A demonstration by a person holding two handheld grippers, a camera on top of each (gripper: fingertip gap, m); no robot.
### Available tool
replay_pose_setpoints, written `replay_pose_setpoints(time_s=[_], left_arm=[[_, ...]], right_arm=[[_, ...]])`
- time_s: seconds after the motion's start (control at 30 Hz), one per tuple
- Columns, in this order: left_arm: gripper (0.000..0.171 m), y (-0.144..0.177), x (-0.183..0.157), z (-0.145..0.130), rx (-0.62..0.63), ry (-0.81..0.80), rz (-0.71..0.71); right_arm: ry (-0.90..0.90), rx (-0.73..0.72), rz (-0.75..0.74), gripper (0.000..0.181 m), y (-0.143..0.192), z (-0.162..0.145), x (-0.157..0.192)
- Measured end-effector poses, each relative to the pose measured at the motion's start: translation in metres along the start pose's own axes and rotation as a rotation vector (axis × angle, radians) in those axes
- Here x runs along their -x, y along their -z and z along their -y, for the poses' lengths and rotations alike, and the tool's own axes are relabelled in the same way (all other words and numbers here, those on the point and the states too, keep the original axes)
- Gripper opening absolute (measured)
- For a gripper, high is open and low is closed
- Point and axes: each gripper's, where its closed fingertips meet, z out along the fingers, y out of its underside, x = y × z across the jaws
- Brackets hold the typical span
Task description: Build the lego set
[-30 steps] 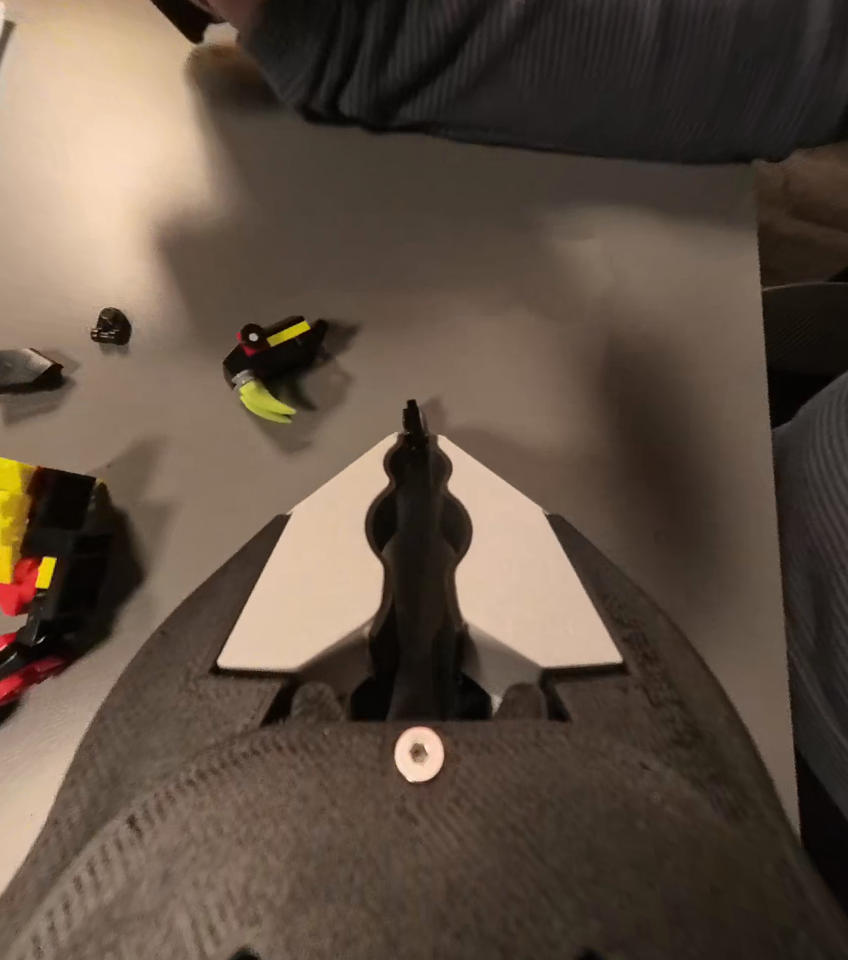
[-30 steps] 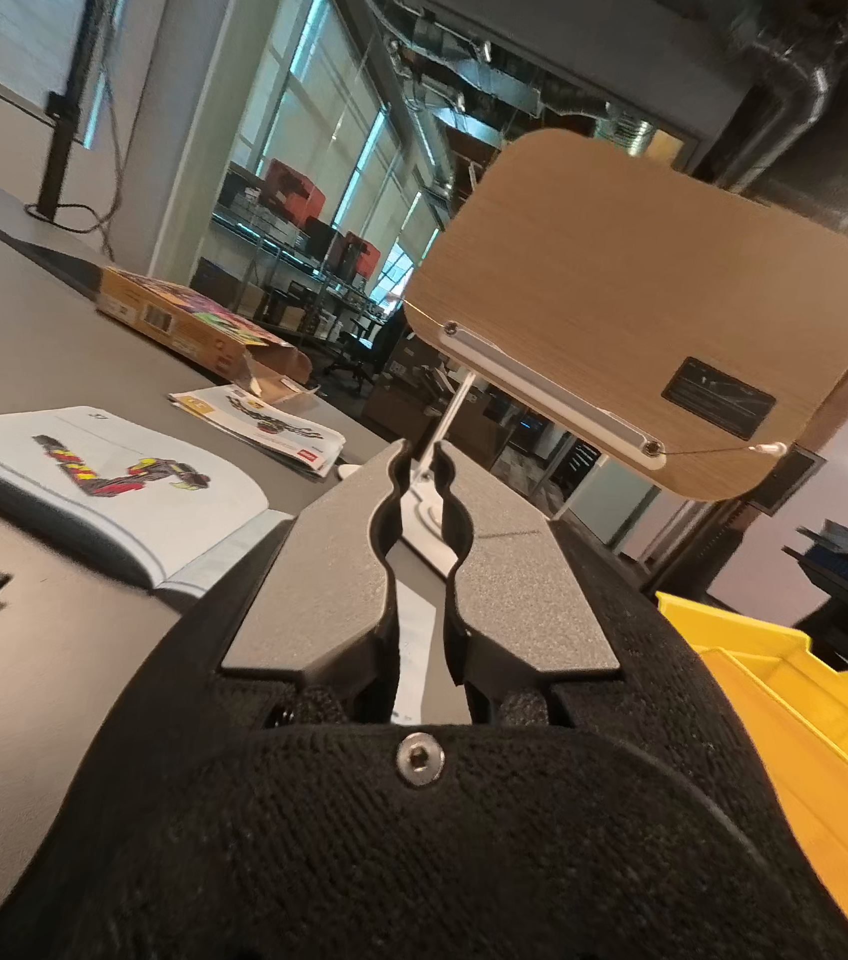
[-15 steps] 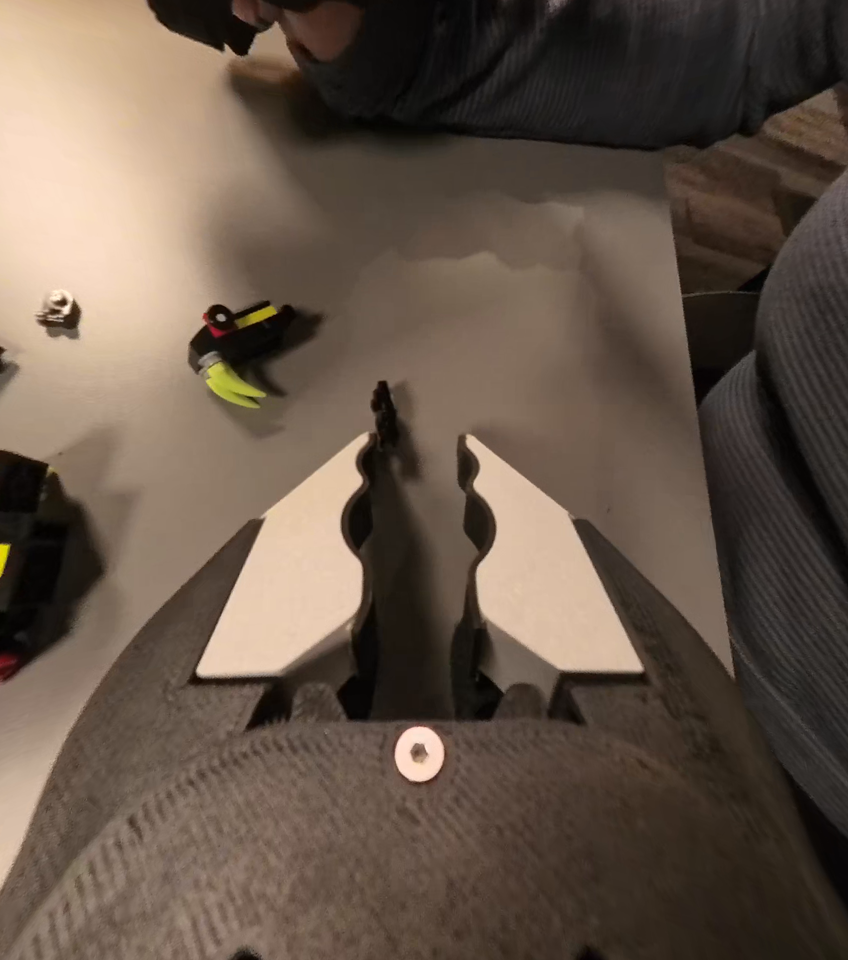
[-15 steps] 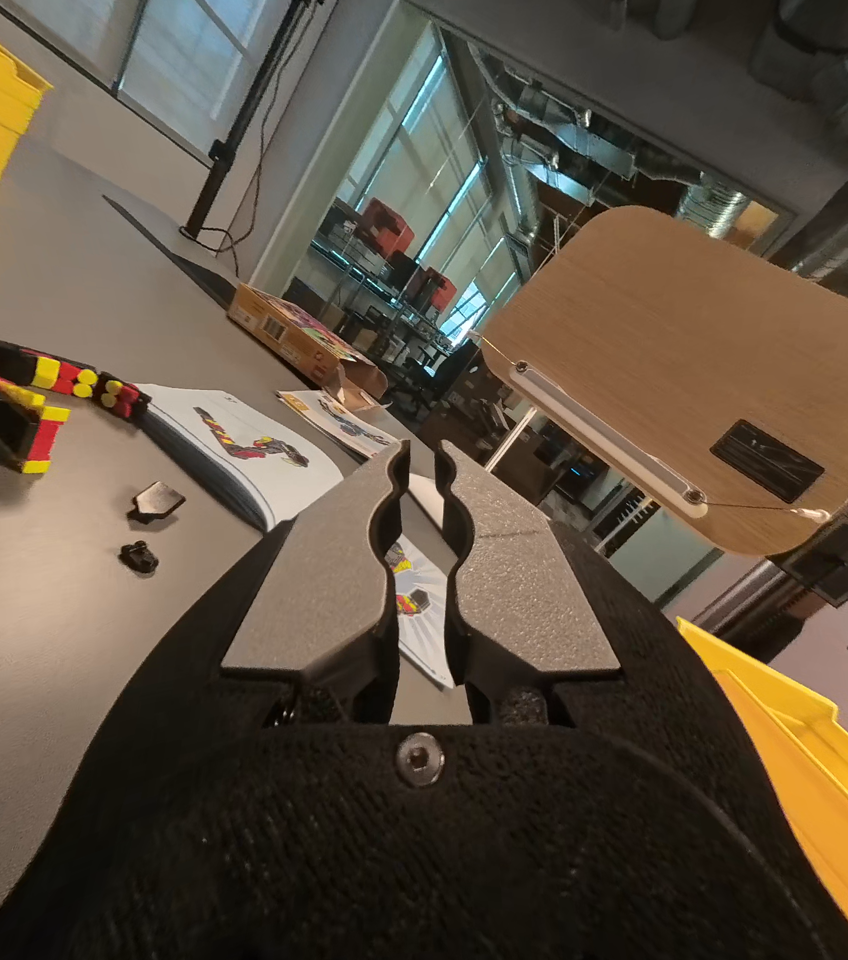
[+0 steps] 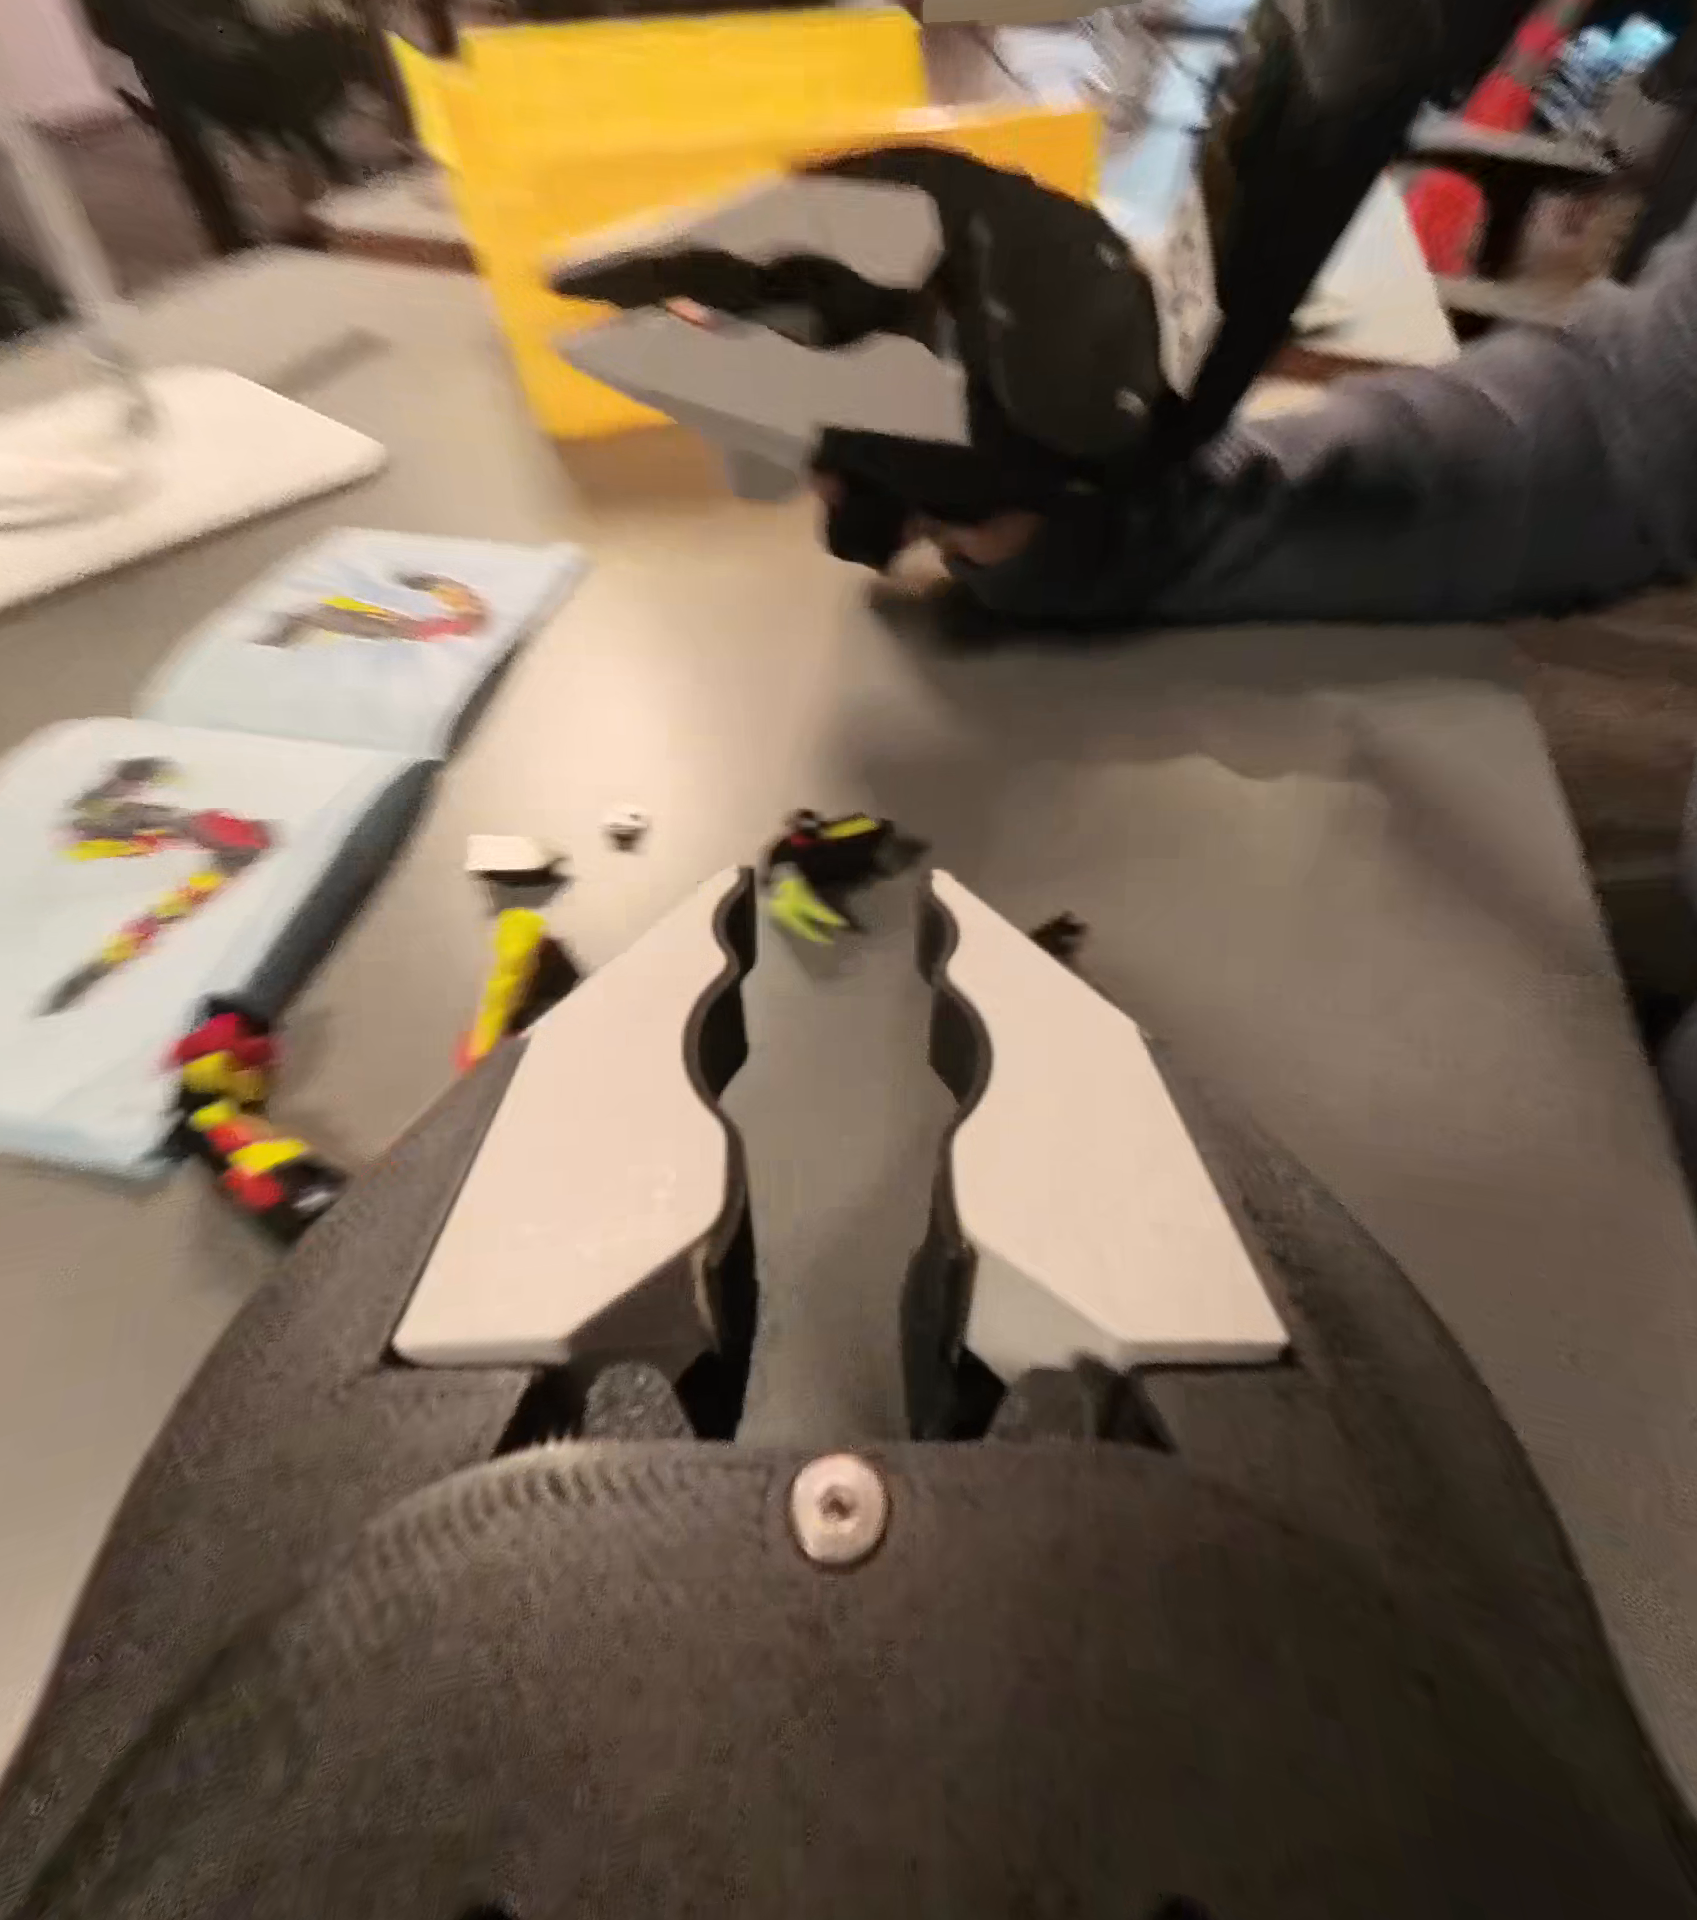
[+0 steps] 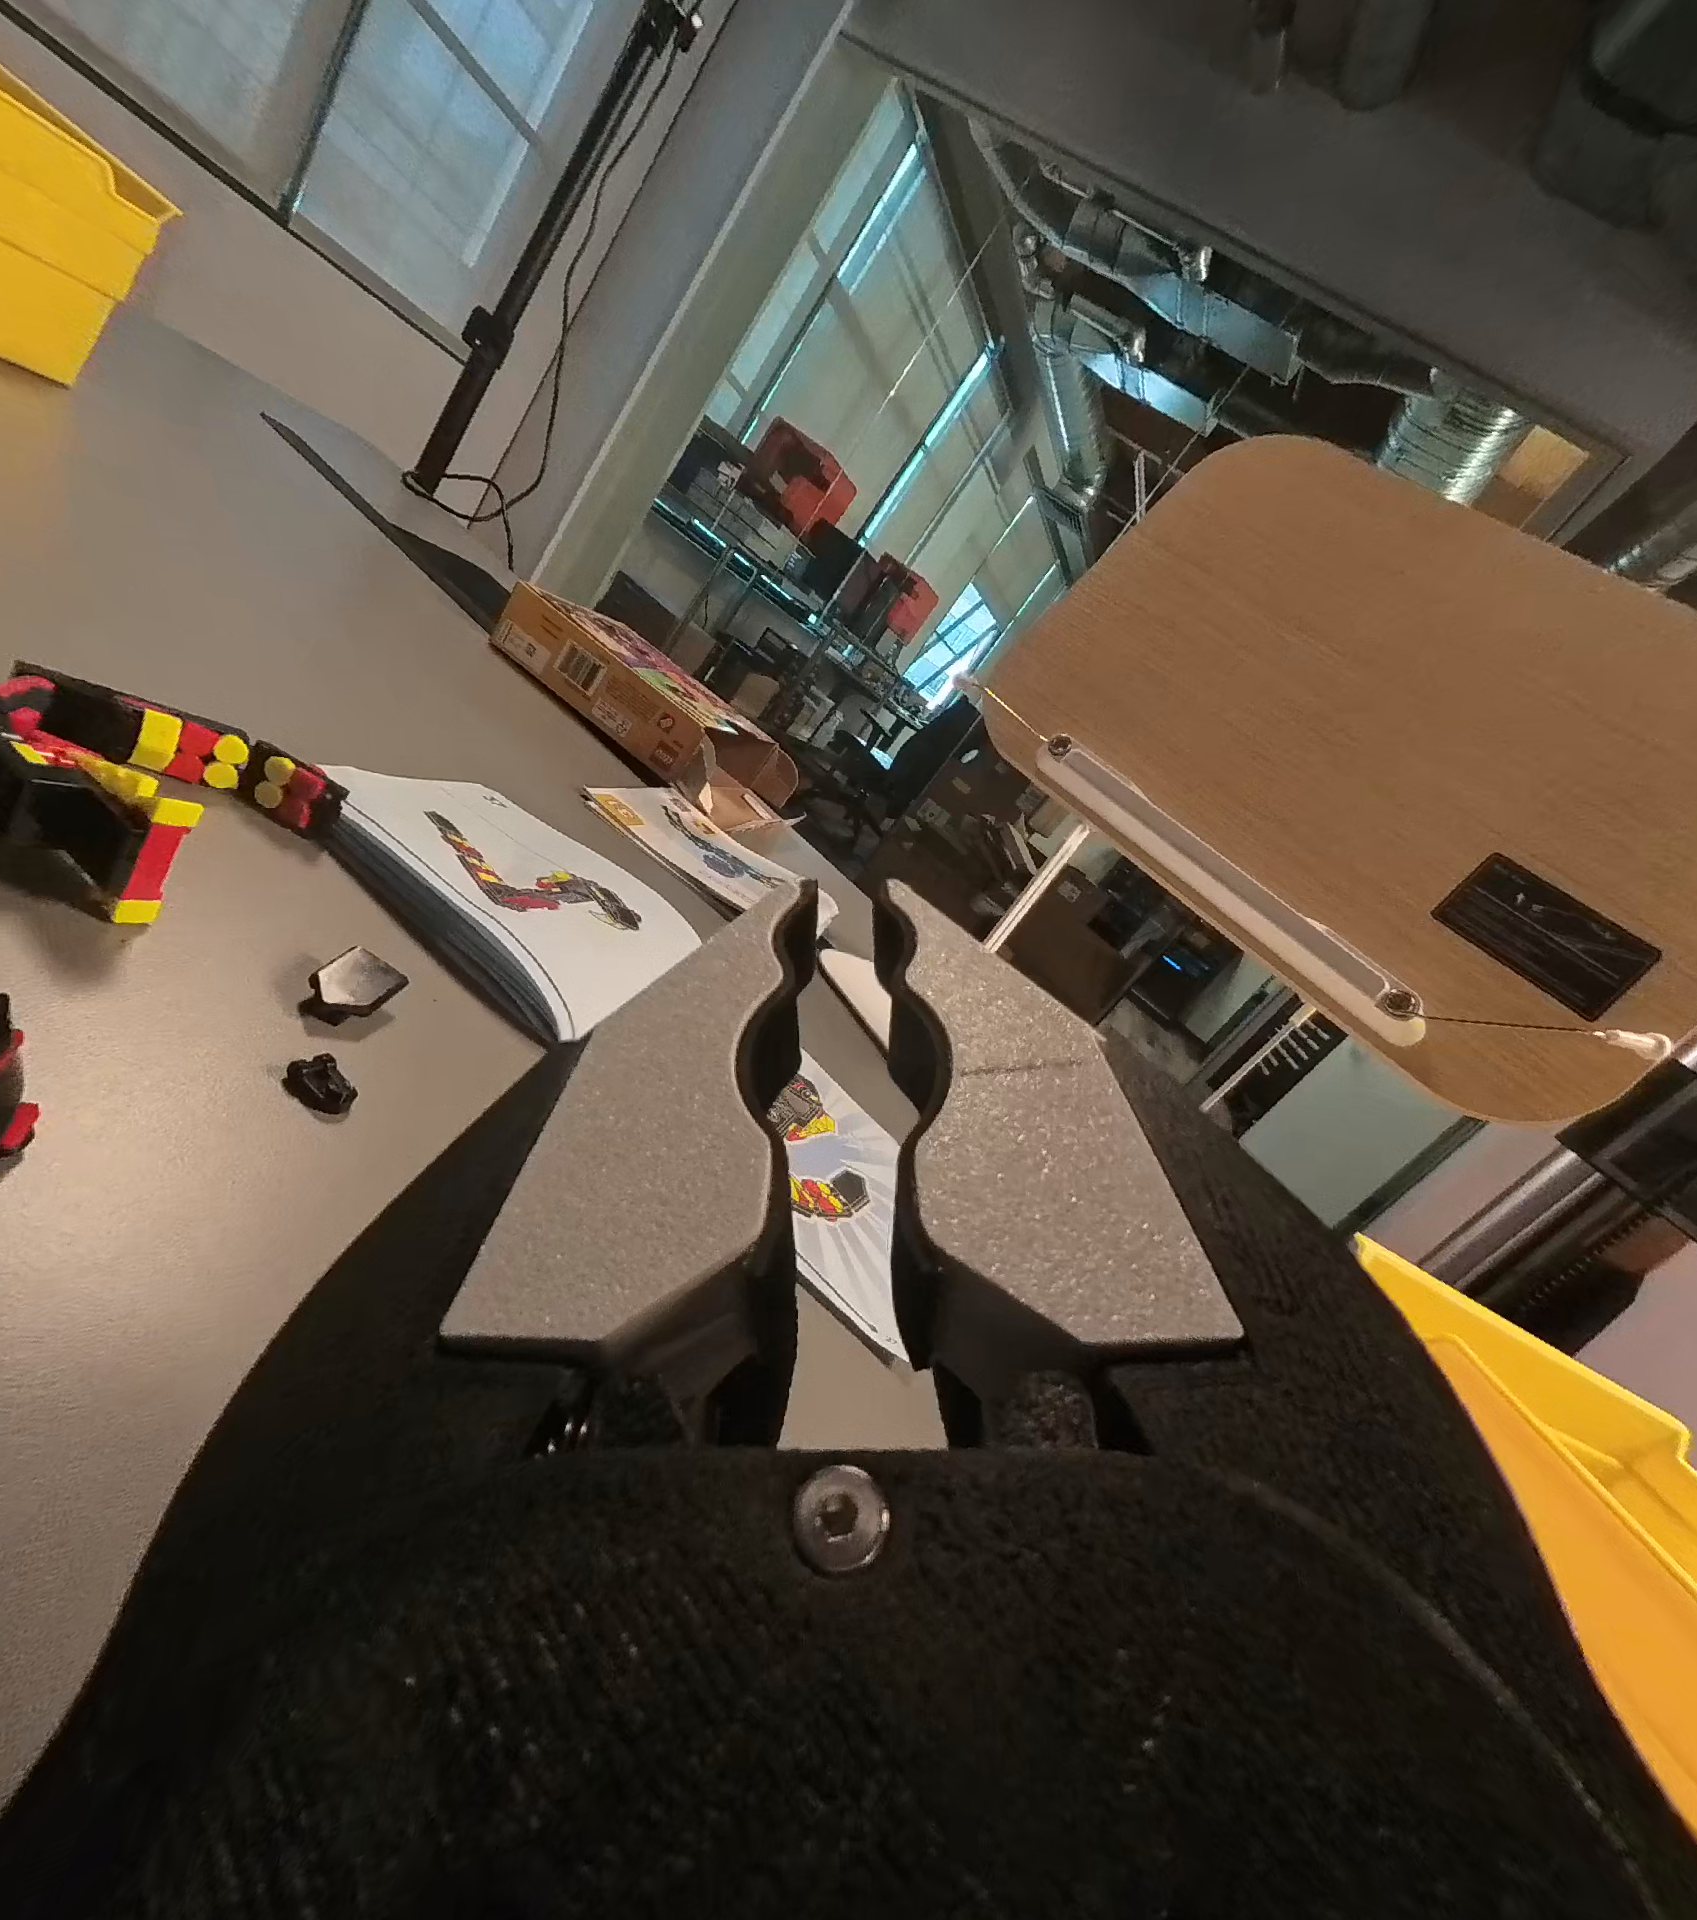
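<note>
My left gripper (image 5: 842, 896) is open and empty, low over the grey table (image 5: 1291, 935). A black and yellow claw piece (image 5: 828, 868) lies just beyond its fingertips. A tiny black piece (image 5: 1057, 928) lies on the table right of the right fingertip. The red, yellow and black model (image 5: 241, 1132) lies to the left; it also shows in the right wrist view (image 6: 96, 790). My right gripper (image 6: 844, 899) is empty with its jaws a narrow gap apart, raised above the table; it also shows far off in the left wrist view (image 5: 579, 312). The view is blurred.
An open instruction booklet (image 5: 148, 883) lies at the left, also in the right wrist view (image 6: 532, 894). A flat black piece (image 6: 356, 982) and a small black piece (image 6: 319, 1081) lie near it. A yellow bin (image 5: 678, 187), a cardboard box (image 6: 636, 686), a wooden board (image 6: 1395, 748) and a person's sleeve (image 5: 1446, 499) stand around. Tip to tip, the grippers are about 15 centimeters apart.
My left gripper opened and let go of the tiny black piece, which now lies on the table. It then tilted up and drew back. The right gripper's view swung down and left.
</note>
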Motion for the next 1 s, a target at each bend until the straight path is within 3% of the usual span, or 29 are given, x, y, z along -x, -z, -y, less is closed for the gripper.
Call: replay_pose_setpoints(time_s=[0.13, 0.3, 0.6, 0.73, 1.0], left_arm=[[0.029, 0.031, 0.048, 0.01, -0.144, 0.034, 0.25], [0.03, 0.037, 0.055, 0.019, -0.21, 0.085, 0.236], [0.038, 0.009, 0.019, 0.001, -0.02, -0.002, 0.004], [0.044, -0.01, 0.008, -0.004, 0.041, 0.038, -0.068], [0.053, -0.032, 0.006, -0.008, 0.131, 0.03, -0.038]], right_arm=[[-0.025, 0.033, -0.037, 0.009, -0.008, -0.013, -0.013], [-0.062, 0.069, -0.103, 0.008, -0.011, -0.023, -0.028], [-0.029, 0.103, -0.139, 0.008, -0.014, -0.026, -0.03], [-0.061, 0.095, -0.143, 0.008, -0.013, -0.026, -0.033], [-0.065, 0.084, -0.129, 0.008, -0.012, -0.023, -0.029]])
